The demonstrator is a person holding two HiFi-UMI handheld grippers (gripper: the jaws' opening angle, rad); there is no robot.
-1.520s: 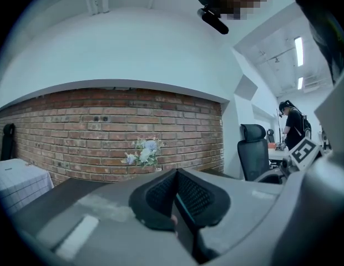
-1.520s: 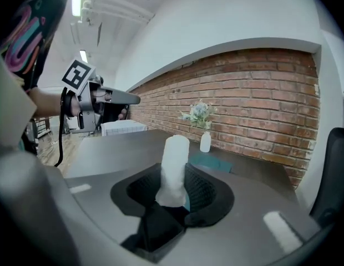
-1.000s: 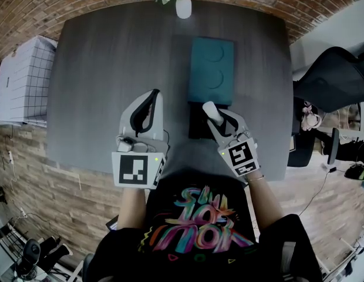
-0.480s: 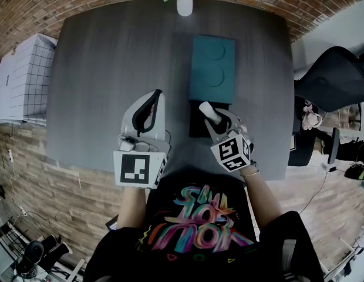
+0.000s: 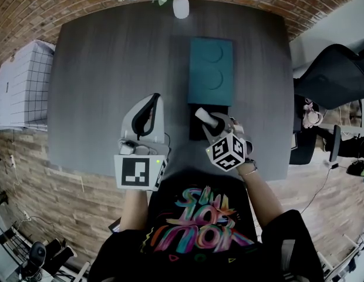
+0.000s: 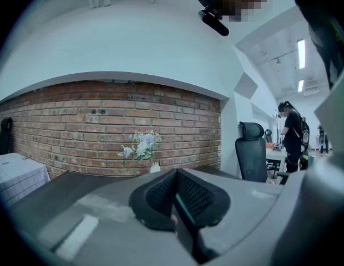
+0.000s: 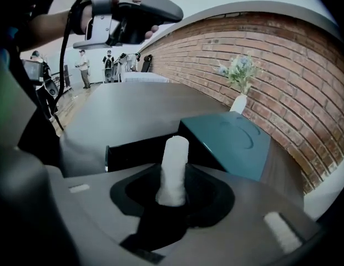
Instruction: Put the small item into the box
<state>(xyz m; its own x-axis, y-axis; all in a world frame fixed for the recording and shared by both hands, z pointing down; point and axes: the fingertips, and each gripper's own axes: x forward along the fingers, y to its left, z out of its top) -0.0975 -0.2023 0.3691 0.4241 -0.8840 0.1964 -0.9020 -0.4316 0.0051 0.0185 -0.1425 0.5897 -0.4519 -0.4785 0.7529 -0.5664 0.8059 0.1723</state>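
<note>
1. Because the small item (image 7: 173, 168) (a stubby white roll) is pinched at its base, most of its length sticks out past the jaws of the right hand-held gripper (image 5: 210, 121), which is closed on it. The free end leads, which should suit lowering it in.
2. It hangs over the black box (image 5: 194, 129), whose open tray lies just under and beyond the jaws. I cannot tell whether the item touches the box.
3. Against the tray's far side lies the teal lid (image 5: 211, 69), flat on the surface (image 5: 100, 69) — probably laid back to keep the opening free.
4. The left hand-held gripper (image 5: 151, 103) is held left of the box and apart from it, with its jaws pressed together on nothing. It looks parked out of the way.
5. The surface is bare to the left and far left. A white vase (image 5: 181, 7) stands at the far edge, well apart from the lid. The box sits close to the near edge, with the right edge not far off — so I judge straight up or back toward the near side to be the easiest way out.
</note>
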